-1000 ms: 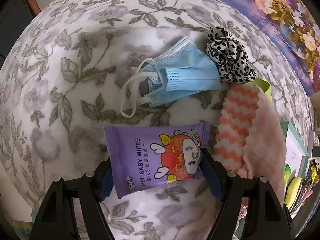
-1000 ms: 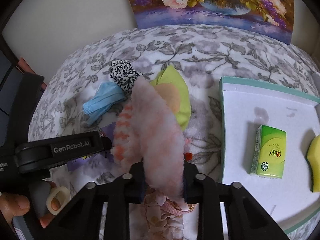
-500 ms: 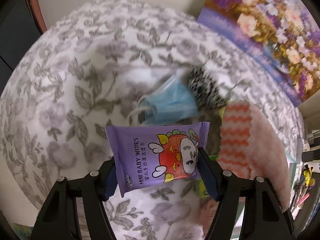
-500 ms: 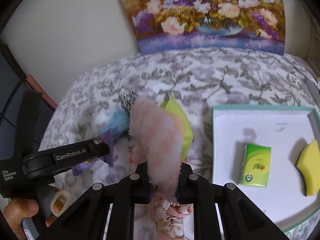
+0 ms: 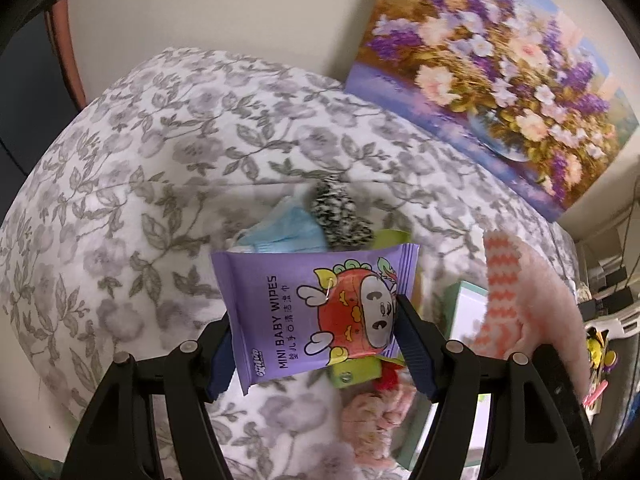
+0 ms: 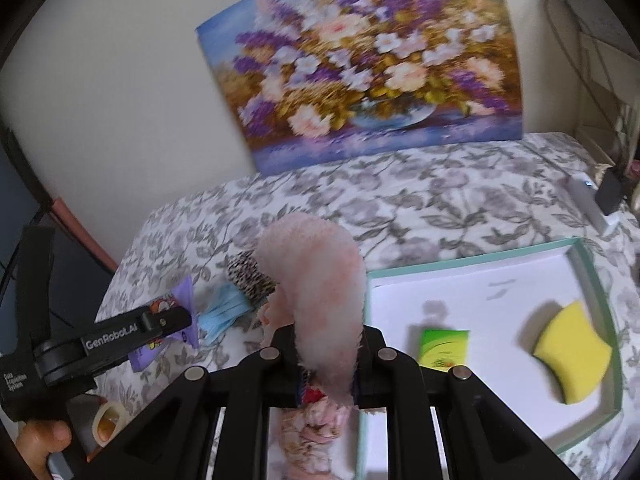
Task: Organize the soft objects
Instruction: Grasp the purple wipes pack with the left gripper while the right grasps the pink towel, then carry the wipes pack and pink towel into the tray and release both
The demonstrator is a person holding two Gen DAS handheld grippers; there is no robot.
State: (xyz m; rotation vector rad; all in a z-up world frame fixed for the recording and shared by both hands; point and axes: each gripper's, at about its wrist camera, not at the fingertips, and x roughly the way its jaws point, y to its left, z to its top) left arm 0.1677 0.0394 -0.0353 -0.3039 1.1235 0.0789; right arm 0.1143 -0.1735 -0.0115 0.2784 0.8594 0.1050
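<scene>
Your left gripper [image 5: 316,344] clamps the wipes pack [image 5: 316,304] by its 2 short sides, lifted over the floral blanket [image 5: 160,184], with open blanket to its left. Behind it the mask [image 5: 280,230] and scrunchie [image 5: 340,216] lie touching. Your right gripper [image 6: 326,364] is pinched nearly shut on the pink cloth [image 6: 320,280], above the tray's [image 6: 596,276] left edge; inside lie 1 green packet [image 6: 442,344] and 1 sponge [image 6: 572,344], well apart. A painting [image 6: 372,92] leans against the wall.

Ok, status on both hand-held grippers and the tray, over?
Left hand-held gripper shut on wipes pack. Right hand-held gripper shut on pink fluffy cloth. Tray holds green packet, yellow sponge; nothing blocking.
</scene>
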